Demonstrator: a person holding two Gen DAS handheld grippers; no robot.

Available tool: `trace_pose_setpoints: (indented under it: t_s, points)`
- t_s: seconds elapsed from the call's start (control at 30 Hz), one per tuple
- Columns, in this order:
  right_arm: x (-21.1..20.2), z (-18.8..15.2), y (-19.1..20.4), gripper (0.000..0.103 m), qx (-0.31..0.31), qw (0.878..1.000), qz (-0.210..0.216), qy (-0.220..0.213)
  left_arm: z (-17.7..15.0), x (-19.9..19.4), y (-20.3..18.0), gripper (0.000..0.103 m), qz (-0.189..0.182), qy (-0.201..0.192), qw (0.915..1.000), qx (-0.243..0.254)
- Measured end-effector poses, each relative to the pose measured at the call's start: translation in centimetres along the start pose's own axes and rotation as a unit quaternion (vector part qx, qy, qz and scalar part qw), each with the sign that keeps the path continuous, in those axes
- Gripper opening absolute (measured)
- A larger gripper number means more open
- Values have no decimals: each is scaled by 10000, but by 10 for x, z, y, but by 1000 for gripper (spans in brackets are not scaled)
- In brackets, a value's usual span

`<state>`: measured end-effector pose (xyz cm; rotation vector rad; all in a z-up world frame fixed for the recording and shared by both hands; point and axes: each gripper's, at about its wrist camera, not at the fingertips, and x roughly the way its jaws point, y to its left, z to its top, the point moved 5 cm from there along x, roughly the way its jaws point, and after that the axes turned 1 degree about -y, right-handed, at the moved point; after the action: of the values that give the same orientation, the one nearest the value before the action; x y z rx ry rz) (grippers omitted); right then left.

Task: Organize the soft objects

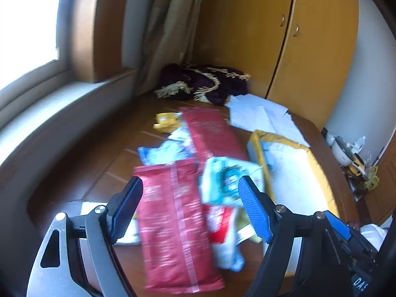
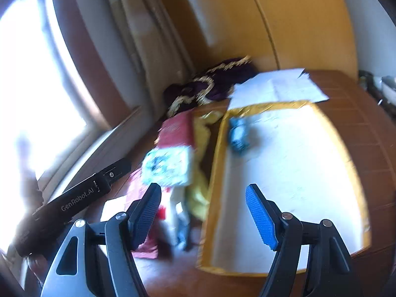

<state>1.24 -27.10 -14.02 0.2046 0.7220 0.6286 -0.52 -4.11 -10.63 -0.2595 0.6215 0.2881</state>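
— What does your left tool see?

— My left gripper point(image 1: 190, 205) hangs spread and empty over a red packet point(image 1: 173, 225) on the near table point(image 1: 104, 163); a blue-white packet point(image 1: 222, 180) lies just right of it.

— And the right?

— My right gripper point(image 2: 203, 212) is spread too, holding nothing, above the near left edge of the yellow-rimmed tray point(image 2: 284, 173); one blue packet point(image 2: 238, 133) sits at its far left.

— Which step?

— Picking, I judge. Next I'd lower the left jaws around the red packet.

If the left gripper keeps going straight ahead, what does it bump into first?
Most likely the long red packet lying between the open left gripper's fingers, on top of the pile of wrappers on the wooden table. The picture is blurry, so depth is uncertain.
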Motion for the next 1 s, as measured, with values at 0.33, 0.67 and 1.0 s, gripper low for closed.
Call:
trace_pose_setpoints:
  t_s: [0.33, 0.67, 1.0]
  points:
    - [5, -8, 37, 74, -445, 9990, -15, -17, -22, -8, 33, 79, -101, 296, 9994, -136]
    - [19, -7, 32, 74, -387, 9992, -106, 70, -34, 4, 25, 79, 18, 514, 9987, 37]
    - [27, -4, 30, 74, -272, 9995, -163, 86, -42, 12, 25, 79, -35, 682, 9977, 17]
